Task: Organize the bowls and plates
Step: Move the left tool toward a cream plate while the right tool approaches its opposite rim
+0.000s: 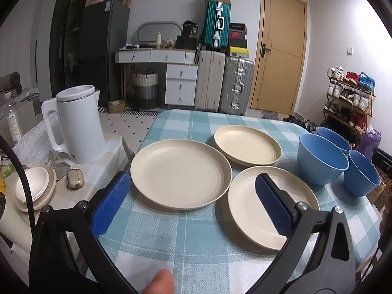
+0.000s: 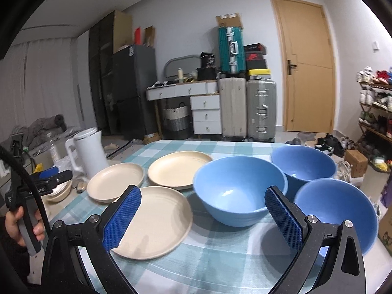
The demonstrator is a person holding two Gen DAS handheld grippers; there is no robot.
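Three cream plates lie on the checked tablecloth: a left one (image 1: 180,172), a far one (image 1: 247,145) and a near one (image 1: 247,210). Three blue bowls stand to their right: a middle one (image 2: 238,189), a far one (image 2: 303,163) and a near right one (image 2: 335,213). My left gripper (image 1: 192,205) is open and empty, hovering over the near edge of the plates. My right gripper (image 2: 203,216) is open and empty, in front of the middle bowl. The left gripper also shows at the left of the right wrist view (image 2: 49,175).
A white kettle (image 1: 76,125) stands on a side surface left of the table, with a stack of small white dishes (image 1: 33,187) and an earbuds case (image 1: 76,182) near it. The table's right edge (image 1: 367,210) drops off beside the bowls; a cardboard box (image 2: 356,163) sits on the floor.
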